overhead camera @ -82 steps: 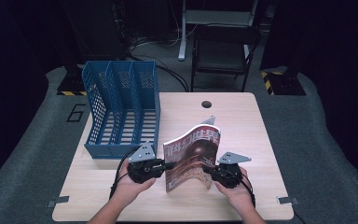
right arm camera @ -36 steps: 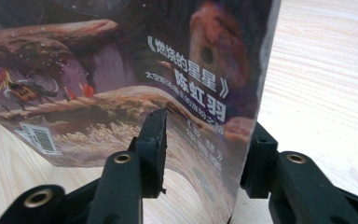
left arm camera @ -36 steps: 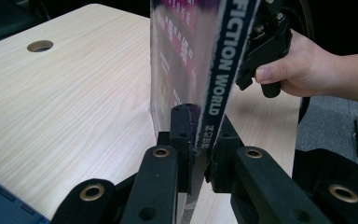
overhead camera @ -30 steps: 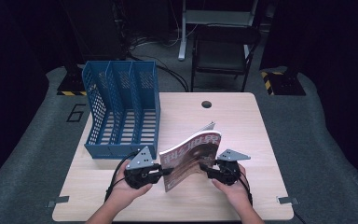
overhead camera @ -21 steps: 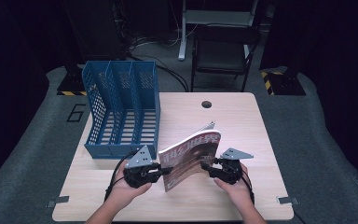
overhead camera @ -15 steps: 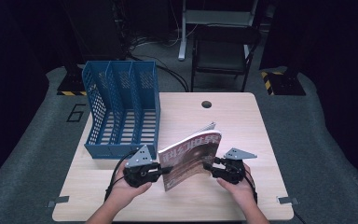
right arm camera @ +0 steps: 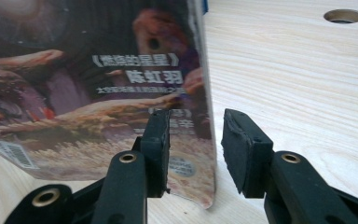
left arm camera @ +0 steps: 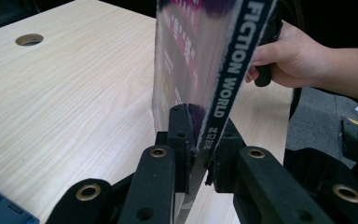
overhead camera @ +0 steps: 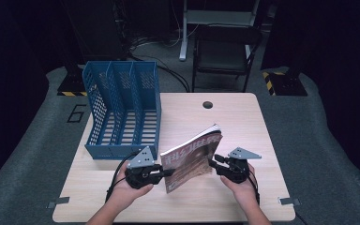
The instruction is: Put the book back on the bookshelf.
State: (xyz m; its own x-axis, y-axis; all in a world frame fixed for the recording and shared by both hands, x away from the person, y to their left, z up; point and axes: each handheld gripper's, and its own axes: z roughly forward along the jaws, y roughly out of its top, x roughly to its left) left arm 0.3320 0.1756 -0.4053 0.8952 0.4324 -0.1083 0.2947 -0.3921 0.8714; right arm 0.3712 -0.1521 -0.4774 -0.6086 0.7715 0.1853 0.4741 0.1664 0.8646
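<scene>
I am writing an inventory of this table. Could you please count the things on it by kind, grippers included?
Magazine: 1
Blue file rack: 1
Grippers: 2, the left gripper and the right gripper
Total: 4

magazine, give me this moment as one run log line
magazine: upright on table | left gripper: shut on spine | right gripper: jaws closing, straddle free edge, not pressing | file rack: empty

In the left gripper view, the magazine is cut off at the top edge, its cover blurred and unreadable. In the right gripper view, its left part leaves frame; the small print appears illegible.
</scene>
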